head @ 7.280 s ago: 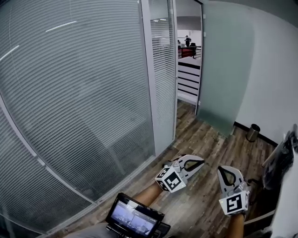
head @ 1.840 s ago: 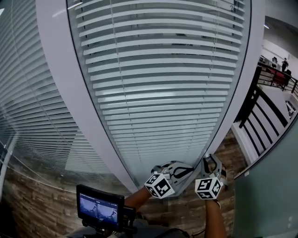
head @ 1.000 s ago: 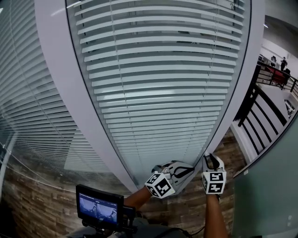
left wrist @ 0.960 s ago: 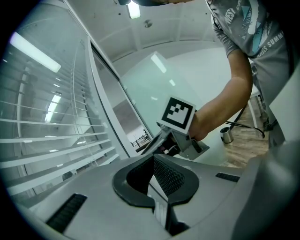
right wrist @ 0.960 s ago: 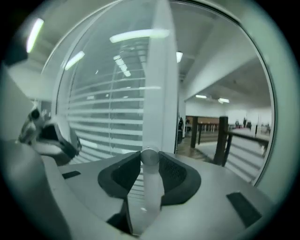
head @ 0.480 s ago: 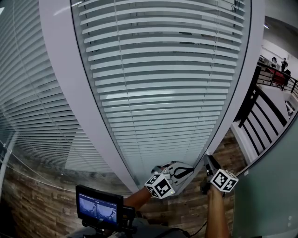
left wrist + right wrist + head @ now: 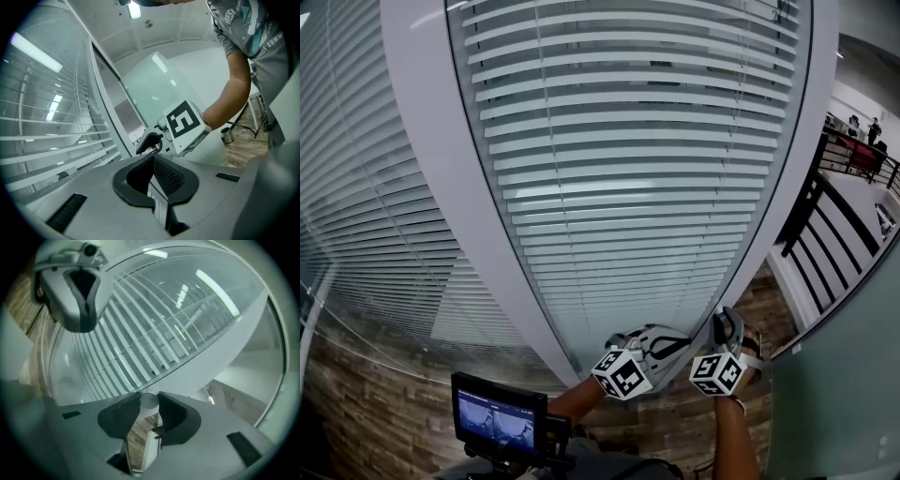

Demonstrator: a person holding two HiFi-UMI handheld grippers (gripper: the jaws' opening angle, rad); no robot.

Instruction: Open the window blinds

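White slatted blinds (image 7: 628, 159) hang behind glass between grey frame posts (image 7: 459, 216); the slats are tilted partly open. In the right gripper view they (image 7: 140, 333) fill the top. My right gripper (image 7: 727, 323) is at the foot of the right-hand post (image 7: 778, 216). Between its fingertips (image 7: 149, 401) sits a small round silver knob (image 7: 149, 398). Its jaws have just been opening and stand close on either side of the knob. My left gripper (image 7: 684, 339) hovers just to the left, shut and holding nothing (image 7: 153, 158). It looks across at the right gripper (image 7: 149, 143).
A black screen device (image 7: 502, 417) sits low at the left, near my body. Wood flooring (image 7: 675, 427) runs below. A frosted glass panel (image 7: 848, 375) stands to the right, with a black-striped wall (image 7: 825, 234) beyond. A small bin (image 7: 227, 136) rests on the floor.
Half a second ago the right gripper was rolled over to the right at the post. It has rolled back upright, a little to the left. The left gripper stayed put.
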